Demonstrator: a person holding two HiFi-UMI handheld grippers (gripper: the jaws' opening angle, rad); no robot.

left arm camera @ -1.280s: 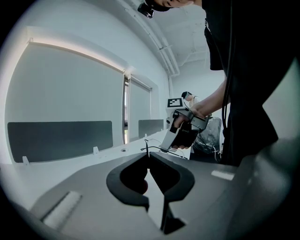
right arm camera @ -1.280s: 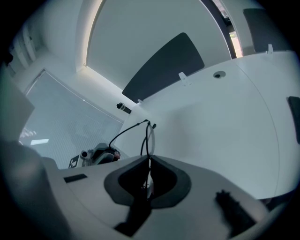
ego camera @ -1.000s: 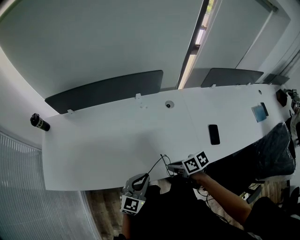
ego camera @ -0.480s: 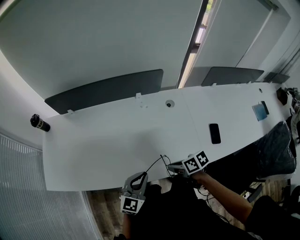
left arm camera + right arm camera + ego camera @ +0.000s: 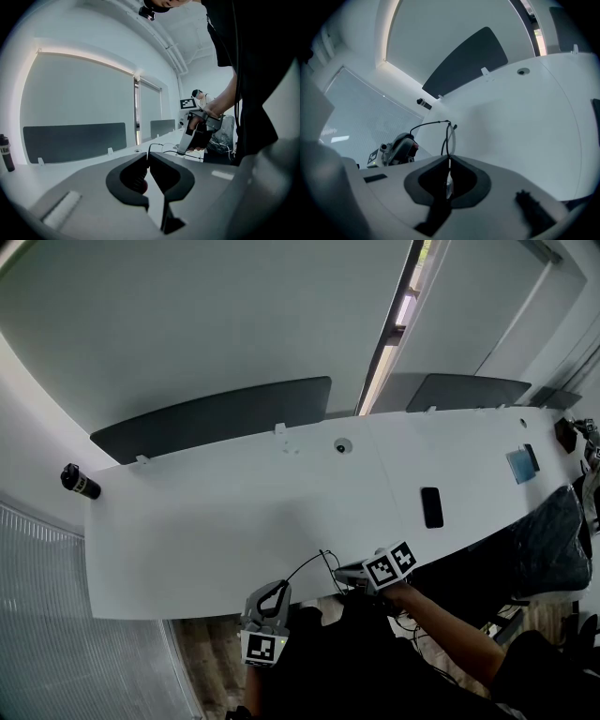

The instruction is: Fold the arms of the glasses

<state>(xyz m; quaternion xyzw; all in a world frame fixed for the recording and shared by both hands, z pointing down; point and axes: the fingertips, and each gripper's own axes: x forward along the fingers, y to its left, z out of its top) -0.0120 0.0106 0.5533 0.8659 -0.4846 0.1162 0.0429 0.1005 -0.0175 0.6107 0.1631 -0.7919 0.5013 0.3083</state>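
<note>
The glasses are thin black wire ones, held upright over the table's near edge. My right gripper is shut on their frame, and one arm curves out to the left. In the head view the glasses show as a fine wire just left of the right gripper. My left gripper hovers lower left of them, apart from the wire. In the left gripper view its jaws are shut with nothing between them, and the right gripper and glasses lie ahead.
The white table carries a black phone, a blue-grey pad and a round grommet. A black bottle stands off its far left end. Dark divider panels line the back. A black chair sits right.
The left gripper has shifted a little to the left, jaws still shut. The right gripper and the glasses have stayed put.
</note>
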